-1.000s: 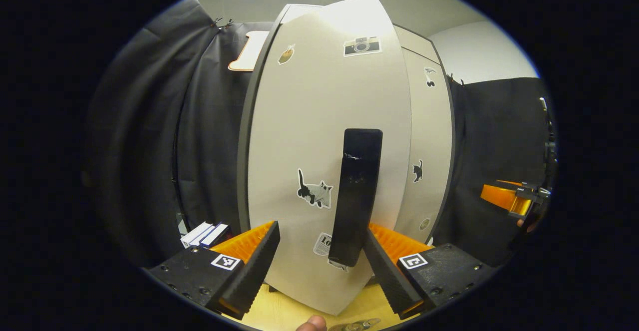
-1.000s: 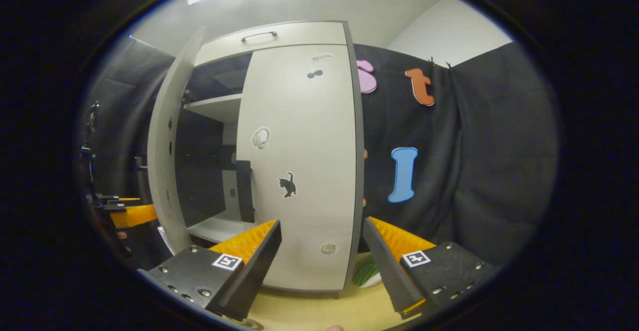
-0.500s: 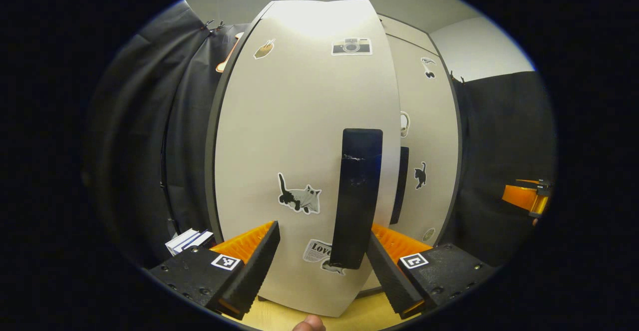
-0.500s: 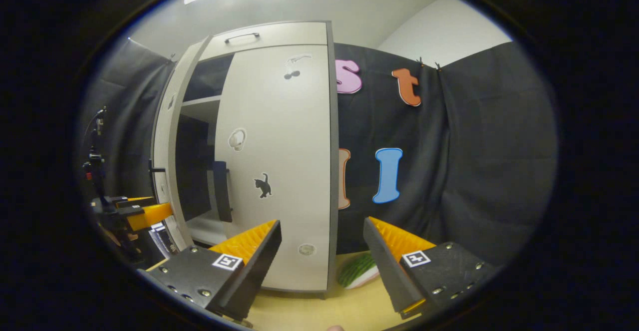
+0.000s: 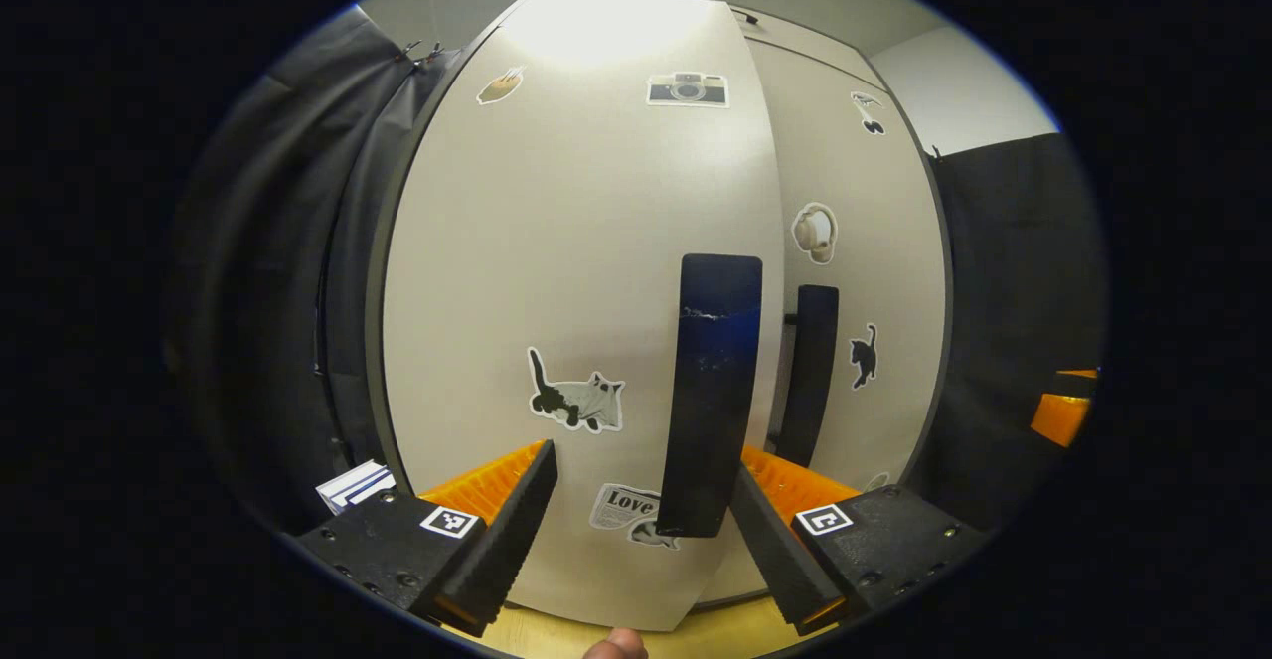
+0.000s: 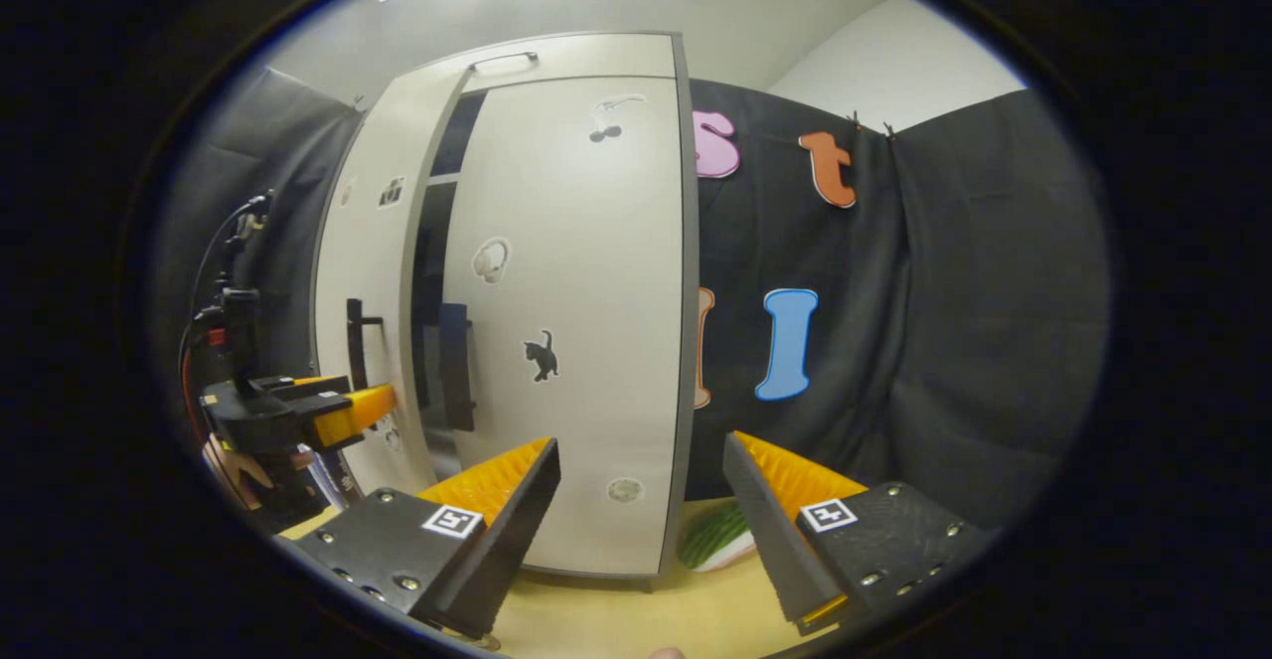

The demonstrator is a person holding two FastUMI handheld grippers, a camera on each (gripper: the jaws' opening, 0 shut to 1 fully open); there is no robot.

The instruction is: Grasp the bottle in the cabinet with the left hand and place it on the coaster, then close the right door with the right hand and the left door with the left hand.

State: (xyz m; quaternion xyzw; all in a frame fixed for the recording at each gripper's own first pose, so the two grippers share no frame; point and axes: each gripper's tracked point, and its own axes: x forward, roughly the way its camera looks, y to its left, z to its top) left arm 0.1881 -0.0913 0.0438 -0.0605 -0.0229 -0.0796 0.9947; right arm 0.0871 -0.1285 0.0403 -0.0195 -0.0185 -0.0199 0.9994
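Observation:
The pale cabinet's left door point(image 5: 576, 242) fills the left gripper view, swung almost flush with the right door point(image 5: 865, 271). Its long black handle point(image 5: 711, 391) stands between the fingers of my left gripper point(image 5: 641, 500), close against the right finger; the gripper is open. In the right gripper view the right door point(image 6: 586, 341) is shut, and a narrow dark gap point(image 6: 427, 271) stays beside the left door point(image 6: 368, 261). The left gripper point(image 6: 328, 411) and the hand holding it sit at that door's handle point(image 6: 356, 341). My right gripper point(image 6: 641, 500) hangs open in front of the cabinet, holding nothing.
A stack of white and blue boxes point(image 5: 353, 485) lies left of the cabinet. A green striped item point(image 6: 717, 538) rests on the wooden tabletop point(image 6: 616, 619) by the cabinet's right corner. Black cloth hangs on both sides. The right door's handle point(image 5: 810, 371) is just right of the left one.
The left door has swung further toward shut with my left gripper at its handle, narrowing the opening to a slit. The right gripper stays open in front of the shut right door.

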